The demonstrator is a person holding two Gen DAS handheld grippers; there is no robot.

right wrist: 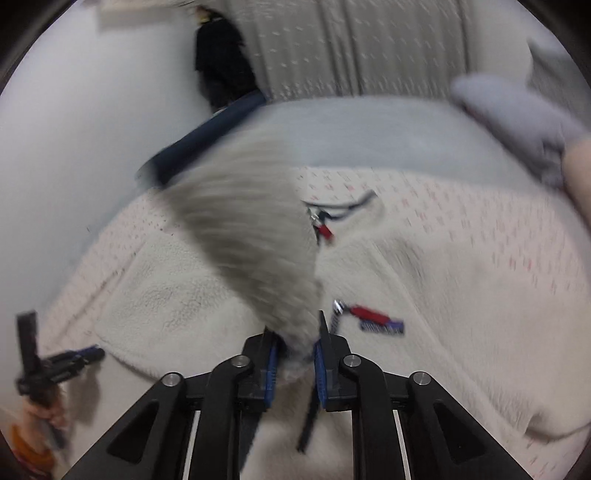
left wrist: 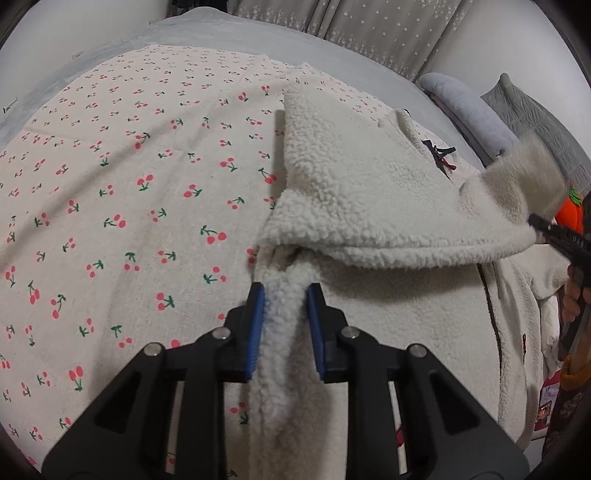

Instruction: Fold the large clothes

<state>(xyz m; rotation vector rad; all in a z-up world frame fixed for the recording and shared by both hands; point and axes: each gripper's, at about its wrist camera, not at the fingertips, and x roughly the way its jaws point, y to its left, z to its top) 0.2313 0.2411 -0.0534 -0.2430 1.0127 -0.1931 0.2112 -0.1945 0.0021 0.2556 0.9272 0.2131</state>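
Note:
A cream fleece jacket (left wrist: 369, 192) lies on a cherry-print sheet (left wrist: 129, 184), its brown zipper (left wrist: 491, 317) running down the front. My left gripper (left wrist: 286, 295) is shut on the jacket's left edge, which bunches between the blue pads (left wrist: 258, 325). My right gripper (right wrist: 295, 343) is shut on a fleece sleeve (right wrist: 255, 236) and holds it lifted over the jacket body (right wrist: 406, 295); this view is motion-blurred. The right gripper also shows at the right edge of the left wrist view (left wrist: 535, 229), with the sleeve end (left wrist: 517, 177) raised above it. The left gripper shows at the lower left of the right wrist view (right wrist: 92, 356).
The sheet covers a bed with a grey blanket (left wrist: 240, 37) at its far side. Pillows (left wrist: 472, 110) lie at the right. Star-print curtains (left wrist: 369, 29) hang behind. An orange plush (left wrist: 570, 210) sits by the right edge. A white wall (right wrist: 74, 129) borders the bed.

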